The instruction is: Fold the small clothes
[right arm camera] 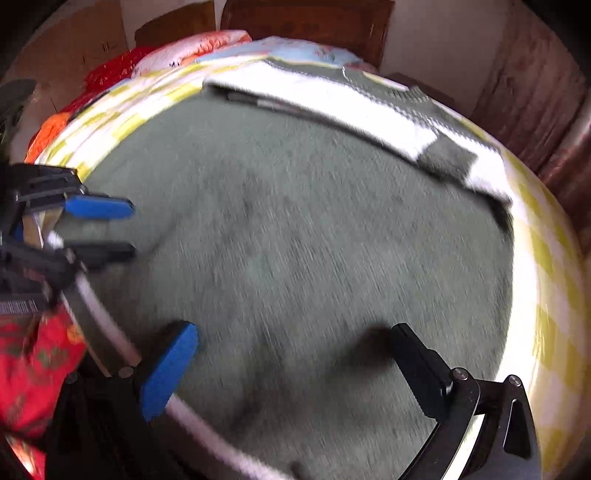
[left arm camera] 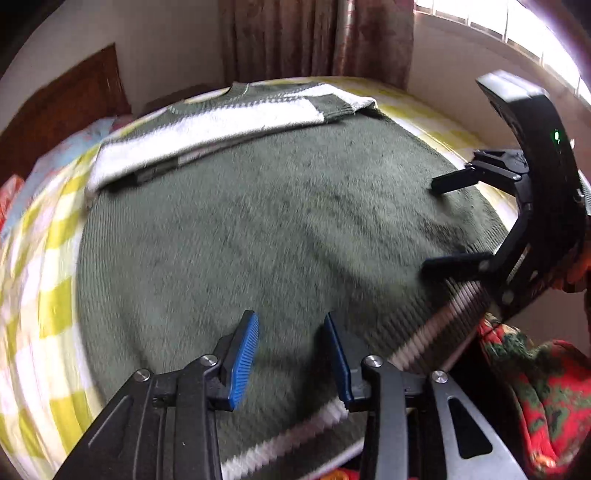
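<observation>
A dark green knitted sweater point(left arm camera: 277, 221) point(right arm camera: 295, 229) lies flat on the bed, with its white sleeves point(left arm camera: 221, 125) point(right arm camera: 332, 107) folded across the chest near the collar. Its ribbed hem with a white stripe point(left arm camera: 295, 435) runs along the near edge. My left gripper point(left arm camera: 290, 321) point(right arm camera: 130, 229) hovers over the hem area, its blue pads apart with only sweater surface showing between them. My right gripper point(right arm camera: 291, 332) point(left arm camera: 433, 224) stands wide open above the sweater's lower right side, holding nothing.
The sweater rests on a yellow-and-white checked sheet point(left arm camera: 48, 295) point(right arm camera: 546, 295). A red patterned cloth point(left arm camera: 546, 387) point(right arm camera: 29, 362) lies at the near edge. Pillows point(right arm camera: 303, 50) and a wooden headboard point(right arm camera: 306, 18) are beyond the collar; a curtain point(left arm camera: 314, 37) hangs behind.
</observation>
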Tool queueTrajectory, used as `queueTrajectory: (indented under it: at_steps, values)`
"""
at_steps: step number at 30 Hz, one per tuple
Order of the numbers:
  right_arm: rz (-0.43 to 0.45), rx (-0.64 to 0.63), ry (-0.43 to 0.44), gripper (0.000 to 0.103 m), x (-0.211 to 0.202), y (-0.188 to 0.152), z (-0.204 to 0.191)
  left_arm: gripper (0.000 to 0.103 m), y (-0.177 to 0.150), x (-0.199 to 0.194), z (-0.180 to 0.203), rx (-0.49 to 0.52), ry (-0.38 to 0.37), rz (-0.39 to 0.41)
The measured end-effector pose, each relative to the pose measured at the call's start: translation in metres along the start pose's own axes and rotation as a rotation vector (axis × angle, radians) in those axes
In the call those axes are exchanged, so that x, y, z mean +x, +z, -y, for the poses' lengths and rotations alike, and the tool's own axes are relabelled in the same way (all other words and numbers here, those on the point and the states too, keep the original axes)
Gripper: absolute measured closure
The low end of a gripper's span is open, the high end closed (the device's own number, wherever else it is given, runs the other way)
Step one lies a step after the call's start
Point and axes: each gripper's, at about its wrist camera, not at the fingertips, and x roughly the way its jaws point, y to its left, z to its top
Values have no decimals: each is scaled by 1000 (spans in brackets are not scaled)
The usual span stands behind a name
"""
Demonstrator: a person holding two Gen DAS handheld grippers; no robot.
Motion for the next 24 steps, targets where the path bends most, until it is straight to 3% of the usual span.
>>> queueTrajectory:
  at_steps: [6,11,17,20,22,24]
  values:
    - [-10,19,4,0,-25,-45,11,63,-19,-15,-23,-35,-20,12]
    - [-8,36,-1,0,-36,-63,18,63,-30,-25,-31,-53,-25,22]
    - [4,44,-2,0,-38,-69,26,63,-19,-13,-31,-58,-5,18]
    - [-21,75,-36,0,-40,-66,24,65,-34,-34,-22,-74,34,15]
    - [22,69,-106,0,-49,-61,18,65,-32,-50,-16,-53,66,46]
    - [69,75,-108,0,-53,-55,15,65,-32,-54,-15,-42,101,47]
